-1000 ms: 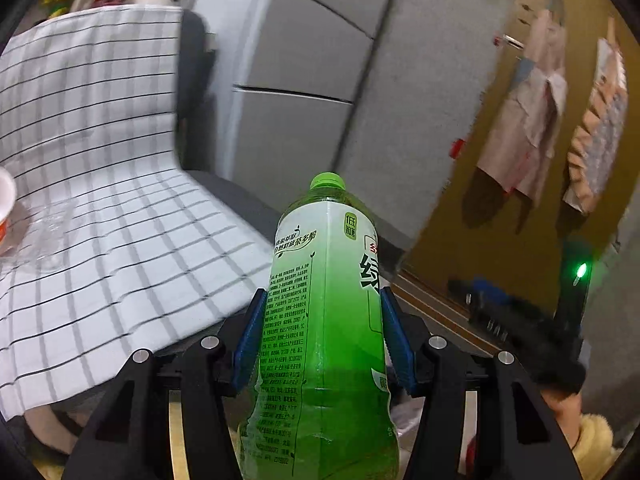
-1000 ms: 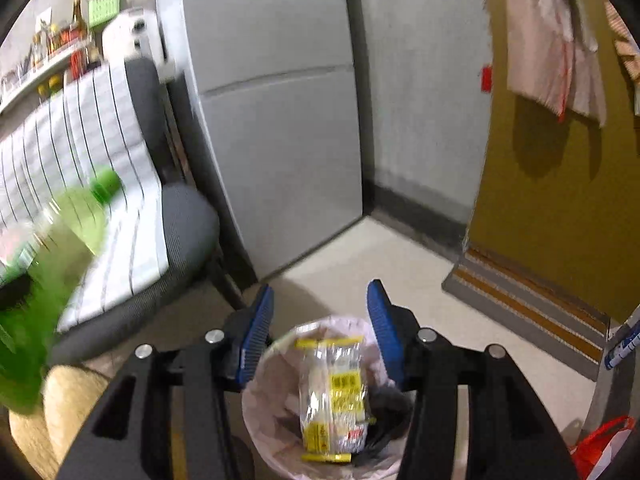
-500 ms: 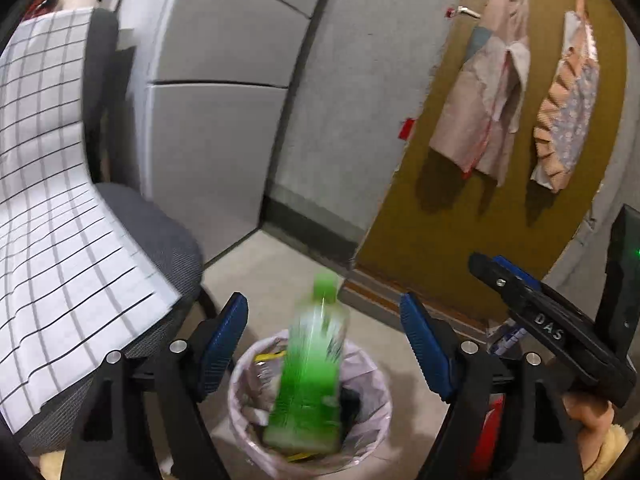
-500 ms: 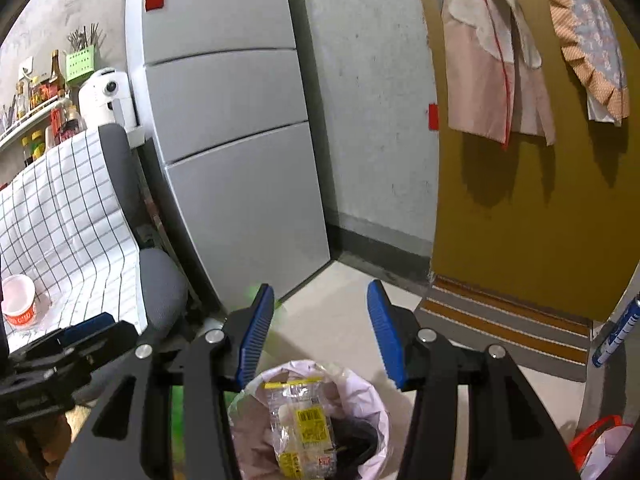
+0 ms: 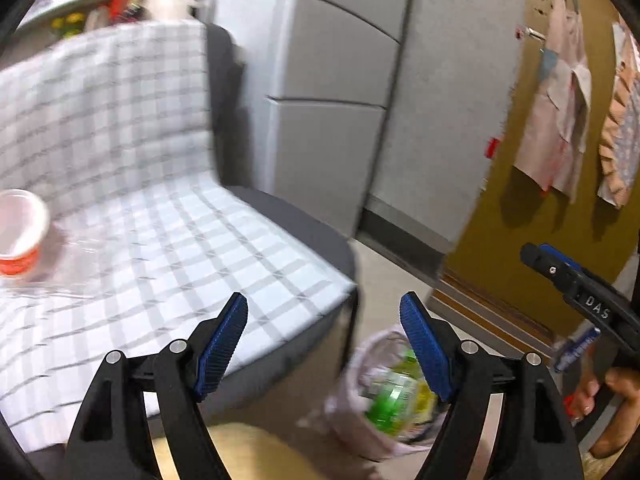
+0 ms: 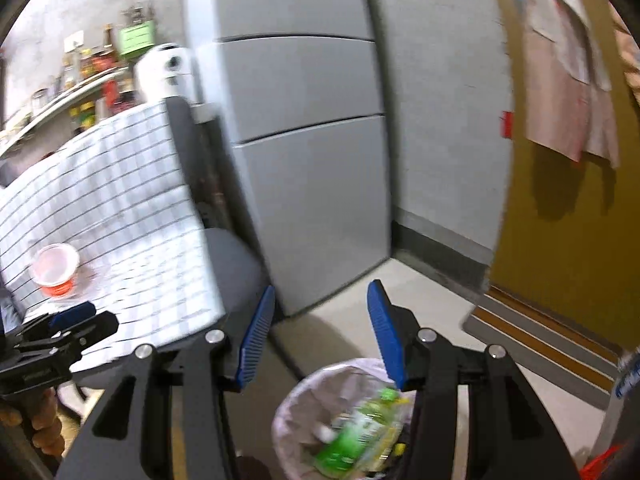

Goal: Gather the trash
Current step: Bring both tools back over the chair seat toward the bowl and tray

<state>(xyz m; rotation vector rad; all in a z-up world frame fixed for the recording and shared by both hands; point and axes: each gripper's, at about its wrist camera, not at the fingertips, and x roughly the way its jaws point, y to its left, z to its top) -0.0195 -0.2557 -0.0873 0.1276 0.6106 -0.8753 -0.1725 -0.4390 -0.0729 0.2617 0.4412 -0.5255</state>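
Note:
A green bottle (image 5: 394,394) lies inside the lined trash bin (image 5: 356,400) on the floor; it also shows in the right wrist view (image 6: 356,432), in the bin (image 6: 304,404). My left gripper (image 5: 324,316) is open and empty, above the edge of the checked chair seat. My right gripper (image 6: 320,308) is open and empty above the bin. A red and white cup (image 5: 18,236) and a clear plastic wrapper (image 5: 76,256) sit on the chair's checked cloth (image 5: 168,232); the cup also shows in the right wrist view (image 6: 54,270).
A grey fridge (image 6: 304,152) stands behind the chair (image 6: 236,268). A mustard-coloured door (image 6: 572,240) with hanging cloths is at the right. A shelf of bottles (image 6: 80,80) runs along the back left wall. The right gripper (image 5: 580,296) shows at the right of the left wrist view.
My left gripper let go of the green bottle, which dropped into the bin. Both grippers have swung left toward the chair.

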